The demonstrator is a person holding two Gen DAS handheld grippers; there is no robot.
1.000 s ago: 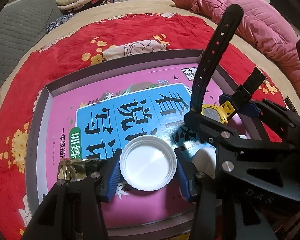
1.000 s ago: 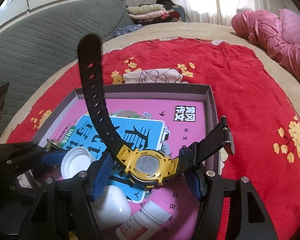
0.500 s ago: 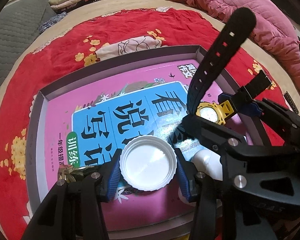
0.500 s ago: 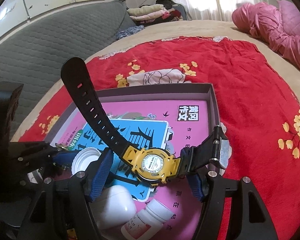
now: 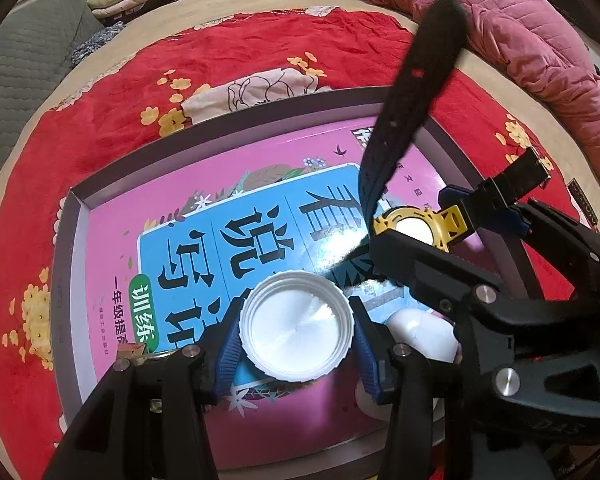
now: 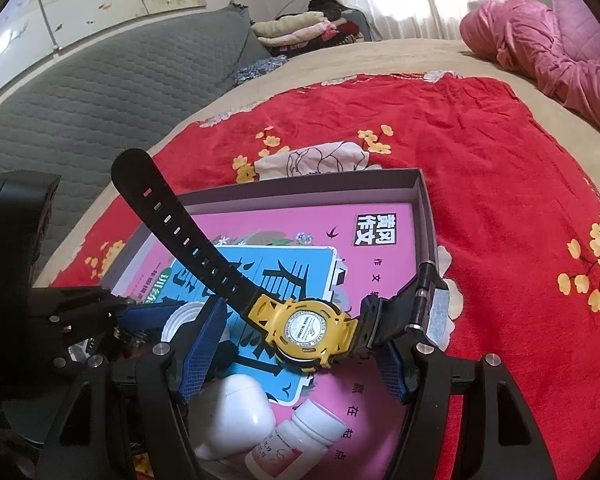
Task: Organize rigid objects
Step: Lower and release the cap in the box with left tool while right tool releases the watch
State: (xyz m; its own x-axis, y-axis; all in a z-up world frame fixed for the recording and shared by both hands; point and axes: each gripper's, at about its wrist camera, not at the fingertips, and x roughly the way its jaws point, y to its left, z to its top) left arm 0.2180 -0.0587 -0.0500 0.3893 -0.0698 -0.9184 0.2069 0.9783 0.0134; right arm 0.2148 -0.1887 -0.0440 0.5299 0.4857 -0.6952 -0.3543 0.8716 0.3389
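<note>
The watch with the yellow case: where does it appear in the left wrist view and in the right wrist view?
Left wrist view: the watch is at right of centre, held in the right gripper, long strap pointing up.
Right wrist view: the watch is at lower centre, between the fingers, long strap rising to the upper left.
Shared landmark: the pink book in the box.

We see the wristwatch (image 6: 306, 330) lower in the right gripper (image 6: 296, 356) than a second ago, its long strap (image 6: 180, 236) swung from near twelve o'clock toward ten; the pink book (image 5: 260, 184) fills more of the left view, the box (image 5: 220, 148) closer.
</note>
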